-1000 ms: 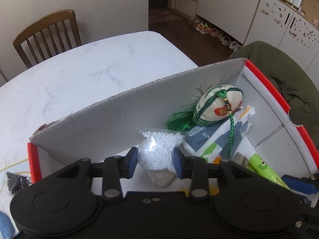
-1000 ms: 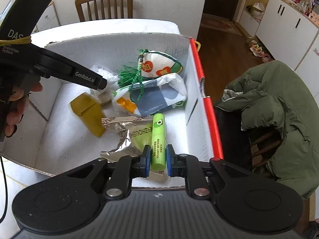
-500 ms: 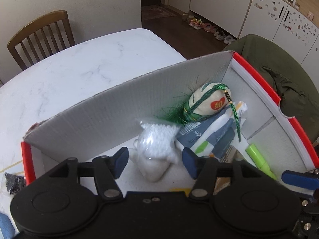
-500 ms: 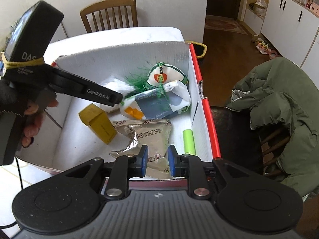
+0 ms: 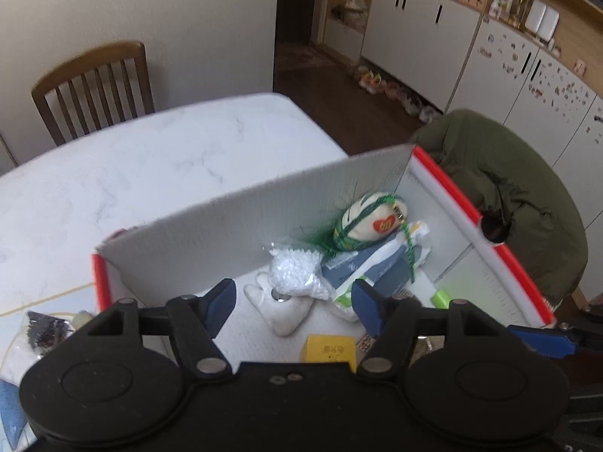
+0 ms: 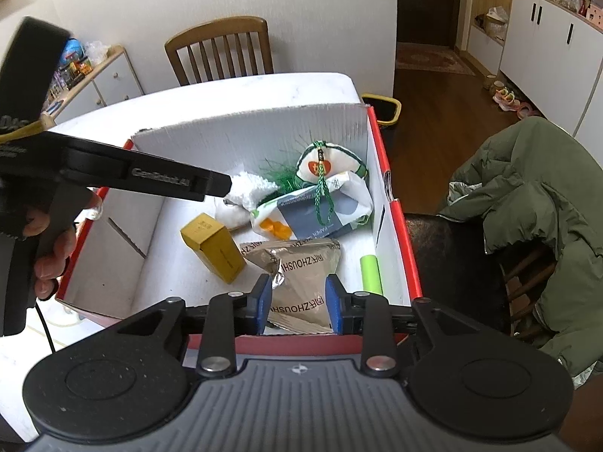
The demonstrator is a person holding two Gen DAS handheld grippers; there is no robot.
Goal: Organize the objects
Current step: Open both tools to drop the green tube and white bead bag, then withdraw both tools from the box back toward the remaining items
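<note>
A red-and-white cardboard box (image 6: 395,226) (image 5: 501,252) stands on the marble table. Inside lie a bag of white beads (image 5: 296,273) (image 6: 250,188), a green-tasselled sachet (image 5: 371,222) (image 6: 326,160), a paper pouch (image 6: 320,213), a yellow carton (image 6: 215,246) (image 5: 331,348), a foil packet (image 6: 301,275) and a green tube (image 6: 370,273) (image 5: 441,297). My left gripper (image 5: 294,307) hangs open above the bead bag, holding nothing. Over the box's near edge my right gripper (image 6: 299,299) is open, above the foil packet.
A wooden chair (image 6: 222,49) stands behind the table. A green jacket (image 6: 539,218) drapes over a chair right of the box. Small packets (image 5: 41,331) lie on the table left of the box. A person's hand (image 6: 49,248) holds the left gripper's handle.
The left gripper let go of the bead bag, opened wide and drew back upward. The right gripper released the green tube, which now lies by the right wall, then lifted away and opened.
</note>
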